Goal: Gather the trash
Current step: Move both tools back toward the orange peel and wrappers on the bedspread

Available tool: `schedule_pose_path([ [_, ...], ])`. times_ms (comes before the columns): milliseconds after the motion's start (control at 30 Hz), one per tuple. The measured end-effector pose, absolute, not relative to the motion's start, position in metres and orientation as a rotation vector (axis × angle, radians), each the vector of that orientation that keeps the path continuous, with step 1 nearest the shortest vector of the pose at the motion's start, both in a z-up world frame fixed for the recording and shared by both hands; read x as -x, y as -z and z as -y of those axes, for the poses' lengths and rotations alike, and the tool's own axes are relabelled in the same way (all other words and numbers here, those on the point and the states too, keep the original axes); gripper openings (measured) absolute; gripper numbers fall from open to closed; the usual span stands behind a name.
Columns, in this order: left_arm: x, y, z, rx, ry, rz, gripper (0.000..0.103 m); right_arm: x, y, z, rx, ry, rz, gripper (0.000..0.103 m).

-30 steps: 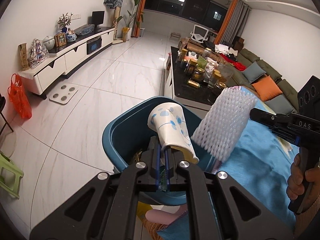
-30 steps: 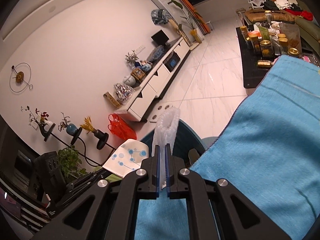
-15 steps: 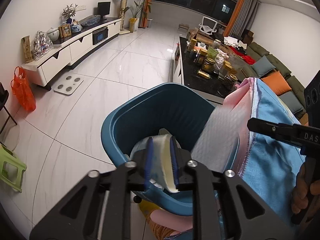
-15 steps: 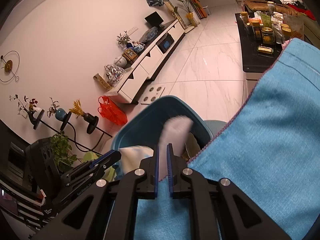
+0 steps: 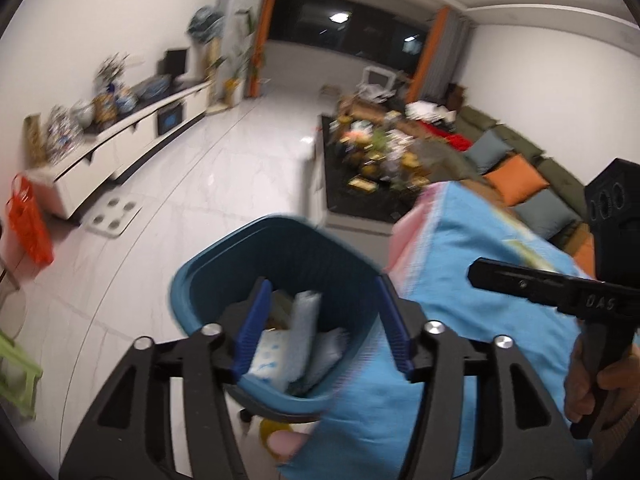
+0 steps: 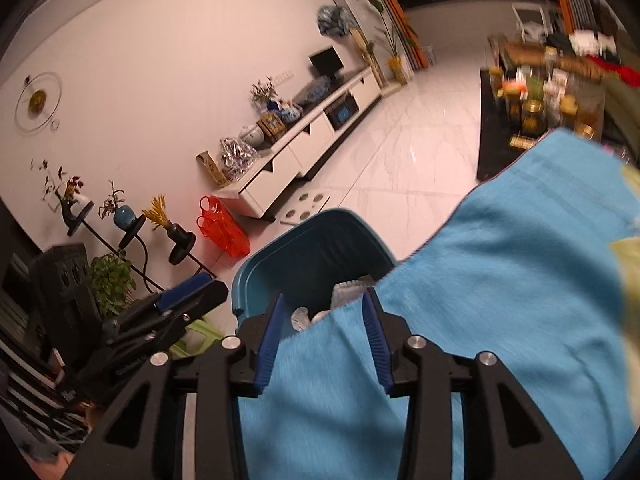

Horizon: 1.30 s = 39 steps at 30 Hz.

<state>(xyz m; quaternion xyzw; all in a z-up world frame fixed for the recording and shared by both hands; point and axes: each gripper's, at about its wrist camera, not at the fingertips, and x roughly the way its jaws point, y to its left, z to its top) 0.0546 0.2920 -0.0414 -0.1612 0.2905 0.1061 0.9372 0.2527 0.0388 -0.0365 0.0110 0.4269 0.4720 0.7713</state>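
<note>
A blue bin [image 5: 224,264] stands on the floor beside a blue cloth [image 5: 480,280]; it also shows in the right wrist view [image 6: 312,240]. Inside lie a white paper cup with blue dots [image 5: 270,362] and a white foam net sleeve [image 5: 306,320], the sleeve also seen from the right [image 6: 348,292]. My left gripper [image 5: 322,330] is open and empty above the bin. My right gripper [image 6: 322,338] is open and empty over the cloth's edge [image 6: 500,300], next to the bin. The right gripper's body shows in the left view [image 5: 552,288].
A white TV cabinet [image 5: 120,148] runs along the left wall, with an orange bag [image 5: 28,224] and a scale [image 5: 114,216] on the floor. A dark coffee table [image 5: 372,188] with jars and a sofa [image 5: 520,184] stand behind. A green stool [image 5: 16,376] is at left.
Both grippers have opened. The paper cup dropped from my left gripper and the foam sleeve from my right gripper into the bin. Both views have tilted up a little.
</note>
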Motion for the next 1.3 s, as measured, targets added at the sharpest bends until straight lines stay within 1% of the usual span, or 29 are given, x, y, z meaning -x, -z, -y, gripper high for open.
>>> schedule_pose_path([
  [33,-0.053,0.034,-0.282,0.317,-0.187,-0.573,0.061,-0.248,0.032,-0.029,-0.022,-1.022,-0.903,0.046],
  [100,-0.049,0.026,-0.262,0.305,-0.122,-0.542,0.069,-0.234,0.019,-0.002,-0.006,-1.004,-0.841,0.054],
  [167,-0.049,0.019,-0.24,0.286,-0.046,-0.523,0.073,-0.225,0.013,0.02,0.005,-0.981,-0.802,0.057],
  [200,-0.05,0.015,-0.225,0.269,-0.004,-0.515,0.077,-0.219,0.01,0.034,0.016,-0.962,-0.782,0.059],
  [267,-0.053,0.011,-0.196,0.24,0.08,-0.506,0.081,-0.21,0.007,0.062,0.028,-0.916,-0.751,0.062],
  [333,-0.059,0.01,-0.167,0.208,0.148,-0.503,0.085,-0.203,0.005,0.087,0.033,-0.866,-0.73,0.062],
  [367,-0.062,0.012,-0.155,0.198,0.171,-0.505,0.089,-0.199,0.003,0.103,0.032,-0.836,-0.717,0.063],
  [400,-0.066,0.013,-0.14,0.185,0.198,-0.51,0.091,-0.195,0.002,0.12,0.027,-0.802,-0.706,0.063],
  [500,-0.08,0.022,-0.101,0.157,0.266,-0.542,0.093,-0.189,0.0,0.159,0.0,-0.721,-0.69,0.064],
  [667,-0.102,0.037,-0.05,0.11,0.347,-0.609,0.093,-0.175,0.003,0.225,-0.047,-0.561,-0.672,0.065],
  [833,-0.125,0.048,-0.011,0.072,0.418,-0.675,0.089,-0.166,0.01,0.282,-0.106,-0.413,-0.669,0.065],
  [967,-0.145,0.058,0.003,0.065,0.45,-0.739,0.081,-0.162,0.017,0.326,-0.156,-0.303,-0.672,0.065],
  [1000,-0.149,0.061,0.008,0.058,0.454,-0.758,0.077,-0.161,0.02,0.333,-0.165,-0.283,-0.676,0.065],
  [1067,-0.159,0.065,0.017,0.048,0.458,-0.788,0.073,-0.161,0.025,0.348,-0.183,-0.243,-0.69,0.065],
  [1133,-0.165,0.067,0.025,0.039,0.466,-0.805,0.071,-0.162,0.031,0.357,-0.207,-0.224,-0.702,0.065],
  [1300,-0.172,0.068,0.036,0.03,0.489,-0.832,0.061,-0.17,0.049,0.371,-0.274,-0.215,-0.757,0.065],
])
